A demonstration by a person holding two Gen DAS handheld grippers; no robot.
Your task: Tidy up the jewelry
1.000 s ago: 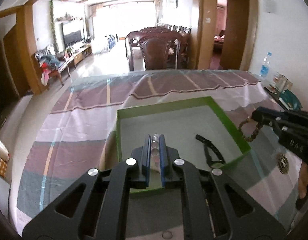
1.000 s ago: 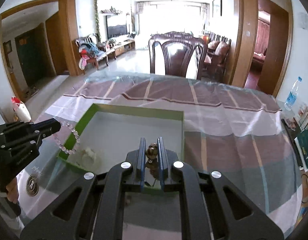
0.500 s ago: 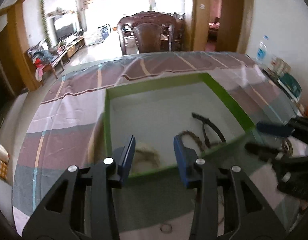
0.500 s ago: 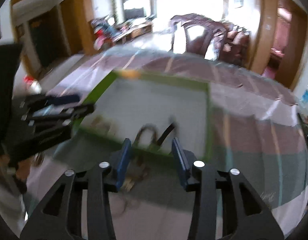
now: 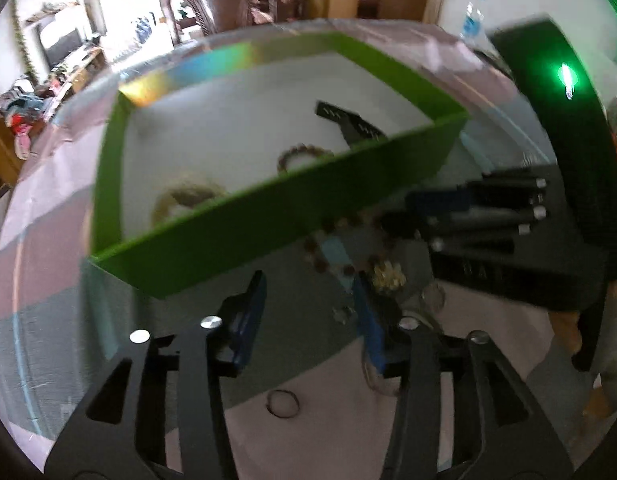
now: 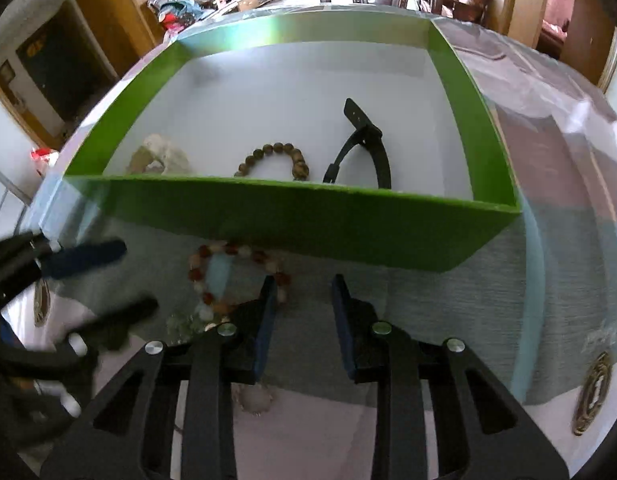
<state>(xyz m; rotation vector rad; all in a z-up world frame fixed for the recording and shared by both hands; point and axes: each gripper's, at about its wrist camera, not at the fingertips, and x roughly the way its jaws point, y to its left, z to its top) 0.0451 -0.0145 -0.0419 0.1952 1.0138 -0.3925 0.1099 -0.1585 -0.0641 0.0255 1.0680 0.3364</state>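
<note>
A green box [image 6: 292,216] with a white floor holds a brown bead bracelet [image 6: 278,156], a black strap [image 6: 368,148] and a pale bracelet [image 6: 160,156]; the box also shows in the left wrist view [image 5: 268,204]. My right gripper [image 6: 302,312] is open and empty, low over the table in front of the box. A red and white bead bracelet [image 6: 232,276] lies on the table just left of its left finger. My left gripper [image 5: 308,312] is open and empty, also in front of the box, near that bracelet [image 5: 340,248].
A small ring [image 5: 282,402] and other small jewelry pieces [image 5: 386,274] lie on the striped tablecloth near the front edge. A round gold emblem [image 6: 592,392] is on the cloth at right. Chairs stand beyond the table's far edge.
Both grippers opened and dropped their bracelets into the box, then pulled back and down to the table in front of the box, toward the bead bracelet.
</note>
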